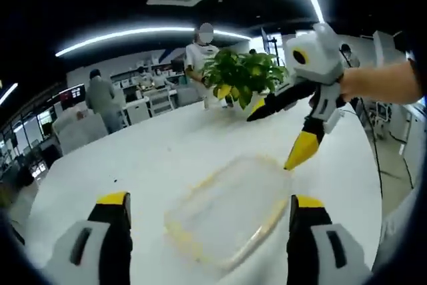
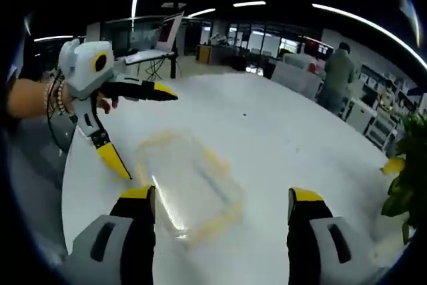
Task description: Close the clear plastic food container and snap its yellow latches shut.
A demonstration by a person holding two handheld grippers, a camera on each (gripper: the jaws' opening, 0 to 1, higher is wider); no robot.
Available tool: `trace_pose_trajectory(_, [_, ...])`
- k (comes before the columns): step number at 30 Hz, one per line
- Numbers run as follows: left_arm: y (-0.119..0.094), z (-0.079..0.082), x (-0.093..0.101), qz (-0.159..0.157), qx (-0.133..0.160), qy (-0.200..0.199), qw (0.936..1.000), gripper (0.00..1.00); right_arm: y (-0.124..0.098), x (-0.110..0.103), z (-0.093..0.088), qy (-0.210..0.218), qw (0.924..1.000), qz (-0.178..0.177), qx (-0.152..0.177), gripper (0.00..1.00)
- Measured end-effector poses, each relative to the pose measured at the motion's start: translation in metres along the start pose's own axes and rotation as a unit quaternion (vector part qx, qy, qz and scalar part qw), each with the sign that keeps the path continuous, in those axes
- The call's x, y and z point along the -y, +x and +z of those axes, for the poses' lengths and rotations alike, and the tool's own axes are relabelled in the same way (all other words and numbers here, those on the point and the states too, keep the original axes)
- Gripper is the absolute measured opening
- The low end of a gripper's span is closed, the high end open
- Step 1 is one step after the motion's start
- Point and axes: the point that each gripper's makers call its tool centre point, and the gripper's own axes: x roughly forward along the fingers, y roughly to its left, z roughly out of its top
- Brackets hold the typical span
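1. Two handheld grippers face each other across a clear plastic food container [image 1: 227, 215] that lies flat on a white table [image 1: 160, 151].
2. The container sits well inside the table edges in both views. In the left gripper view, bare tabletop extends beyond it toward a potted plant [image 1: 243, 75] at the far side; in the right gripper view, bare tabletop lies beyond and to the right of the container [image 2: 190, 185].
3. The container's yellow latches [image 1: 183, 238] show as blurred yellow strips along its rim; their position, snapped or loose, cannot be read.
4. Left gripper [image 1: 210, 208]: jaws spread wide, one on each side of the container's near end, gripping nothing. In the right gripper view the same gripper [image 2: 143, 131] enters from the left, held by a hand [image 2: 33, 98] with a beaded bracelet; its lower yellow tip points down at the container's edge.
5. Right gripper [image 2: 220, 205]: jaws spread wide, container between and ahead of them, gripping nothing. In the left gripper view this gripper [image 1: 277, 135] enters from the right, held by a hand [image 1: 363, 85]; its lower yellow tip hangs close to the container's far corner.
6. People [image 1: 100, 98] and desks stand in the room beyond the table.
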Motion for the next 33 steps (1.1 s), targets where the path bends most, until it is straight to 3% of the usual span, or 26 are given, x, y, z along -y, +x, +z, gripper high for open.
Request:
trace_pose_trajectory(3, [0.008, -0.017, 0.003, 0.001, -0.019, -0.014, 0.9997, 0.98, 0.006, -0.010, -0.018, 0.011, 0.9998, 0.009, -0.014, 0.88])
trace_pose_trajectory(7, [0.012, -0.024, 0.008, 0.008, -0.021, -0.013, 0.9997, 0.99, 0.011, -0.014, -0.032, 0.025, 0.9995, -0.002, -0.020, 0.99])
trace_pose_trajectory(12, [0.020, -0.036, 0.008, 0.018, -0.043, 0.005, 0.9989, 0.99, 0.021, -0.016, -0.046, 0.054, 0.9982, -0.016, -0.021, 0.99])
trace_pose_trajectory(15, [0.023, -0.036, 0.012, 0.010, -0.037, -0.013, 0.9992, 0.99, 0.025, -0.021, -0.054, 0.073, 0.9970, -0.011, -0.022, 0.98])
trace_pose_trajectory(23, [0.032, -0.041, 0.016, 0.005, -0.044, -0.006, 0.9990, 0.94, 0.033, -0.034, -0.063, 0.074, 0.9970, 0.007, -0.021, 0.83])
trace_pose_trajectory(29, [0.033, -0.041, 0.015, 0.003, -0.038, -0.008, 0.9992, 0.82, 0.039, -0.033, -0.059, 0.056, 0.9983, -0.003, -0.014, 0.65])
trace_pose_trajectory(33, [0.032, -0.046, 0.014, -0.002, -0.044, -0.015, 0.9989, 0.77, 0.041, -0.030, -0.063, 0.064, 0.9976, -0.011, -0.023, 0.61])
